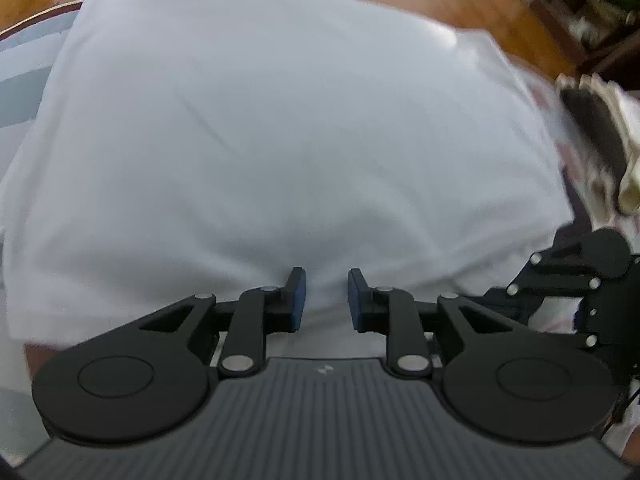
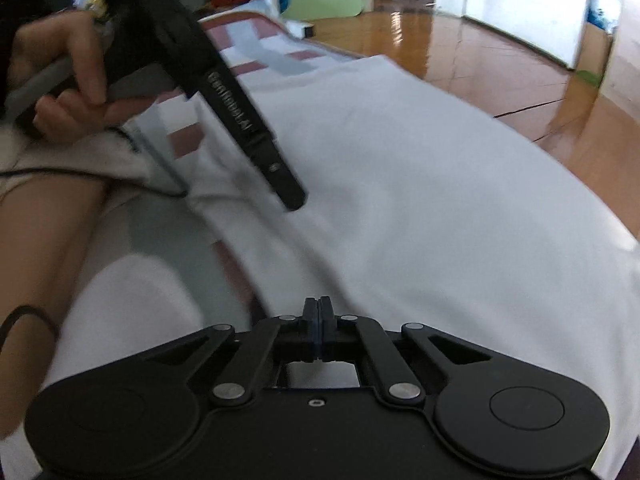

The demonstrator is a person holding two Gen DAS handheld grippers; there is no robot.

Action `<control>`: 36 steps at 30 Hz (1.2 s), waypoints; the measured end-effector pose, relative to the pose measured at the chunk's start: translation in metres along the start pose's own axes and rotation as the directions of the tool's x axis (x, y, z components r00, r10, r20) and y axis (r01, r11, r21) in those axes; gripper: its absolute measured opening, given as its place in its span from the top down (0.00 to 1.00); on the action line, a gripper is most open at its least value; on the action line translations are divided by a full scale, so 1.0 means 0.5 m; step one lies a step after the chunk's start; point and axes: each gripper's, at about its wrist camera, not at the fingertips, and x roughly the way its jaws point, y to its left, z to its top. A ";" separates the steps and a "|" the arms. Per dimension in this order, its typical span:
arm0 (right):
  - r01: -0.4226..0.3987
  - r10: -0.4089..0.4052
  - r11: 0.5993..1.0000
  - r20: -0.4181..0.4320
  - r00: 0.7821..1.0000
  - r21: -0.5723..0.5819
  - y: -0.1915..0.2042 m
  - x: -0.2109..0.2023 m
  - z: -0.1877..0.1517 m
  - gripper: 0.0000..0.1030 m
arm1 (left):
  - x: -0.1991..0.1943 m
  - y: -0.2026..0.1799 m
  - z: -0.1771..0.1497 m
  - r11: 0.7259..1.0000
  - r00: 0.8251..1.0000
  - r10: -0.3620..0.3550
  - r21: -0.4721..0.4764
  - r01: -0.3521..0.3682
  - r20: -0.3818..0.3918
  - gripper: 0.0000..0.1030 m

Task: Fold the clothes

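A white garment [image 1: 280, 140] lies spread flat, filling most of the left wrist view. My left gripper [image 1: 326, 300] is open at the garment's near edge, its blue pads apart with only flat cloth showing between them. In the right wrist view the same garment [image 2: 420, 200] stretches away to the right. My right gripper [image 2: 318, 314] is shut just over its near hem; no cloth shows between the pads. The left gripper [image 2: 294, 200] slants down from a hand [image 2: 68, 68], its tip on the cloth. The right gripper's black linkage [image 1: 580, 280] shows at the right edge.
Under the garment lies a red, grey and white patterned mat [image 2: 276, 56]. A polished wooden floor [image 2: 460, 48] surrounds it. A forearm [image 2: 36, 248] with a black band lies at the left. A dark and cream bundle [image 1: 600, 140] sits on the right, with dark furniture [image 1: 592, 12] beyond it.
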 end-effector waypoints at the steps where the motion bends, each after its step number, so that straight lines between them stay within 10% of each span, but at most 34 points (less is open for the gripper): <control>1: 0.007 -0.007 1.000 -0.009 1.000 -0.007 0.007 -0.003 -0.001 0.99 | -0.001 0.002 -0.003 1.000 1.000 0.005 -0.023 -0.005 -0.004 0.79; 5: 0.005 -0.009 0.997 0.055 0.998 0.074 -0.007 -0.045 0.014 0.93 | -0.006 0.020 -0.012 0.988 1.000 -0.011 -0.152 0.010 -0.004 0.79; 9: 0.036 -0.058 0.972 0.087 0.995 0.233 -0.060 -0.037 0.043 0.49 | -0.003 0.009 -0.014 0.995 1.000 0.009 -0.097 -0.010 -0.013 0.75; 14: 0.068 -0.064 0.956 -0.025 0.998 0.285 -0.069 0.029 0.063 0.50 | -0.045 0.033 -0.018 0.971 0.996 0.073 -0.231 -0.062 0.043 0.74; 16: 0.094 -0.086 0.981 -0.054 0.995 0.170 -0.037 0.022 0.056 0.48 | -0.112 0.049 -0.015 0.956 0.972 0.179 -0.260 -0.135 0.152 0.65; 18: 0.099 -0.094 0.994 -0.094 0.991 0.052 -0.005 0.009 0.037 0.44 | -0.174 0.087 -0.003 0.938 0.942 0.247 -0.300 -0.175 0.225 0.36; 24: -0.044 0.044 0.972 0.007 0.999 0.230 -0.040 -0.049 0.075 0.44 | -0.191 0.240 0.058 0.872 0.926 0.344 -0.419 -0.254 0.153 0.32; 28: -0.090 0.064 0.943 0.091 0.994 0.319 -0.062 -0.039 0.152 0.44 | -0.169 0.264 0.061 0.776 0.833 0.533 -0.478 -0.411 0.148 0.32; 36: -0.016 0.006 0.975 0.046 0.999 0.220 -0.053 -0.007 0.224 0.44 | -0.102 0.301 0.045 0.878 0.944 0.292 -0.436 -0.200 0.154 0.32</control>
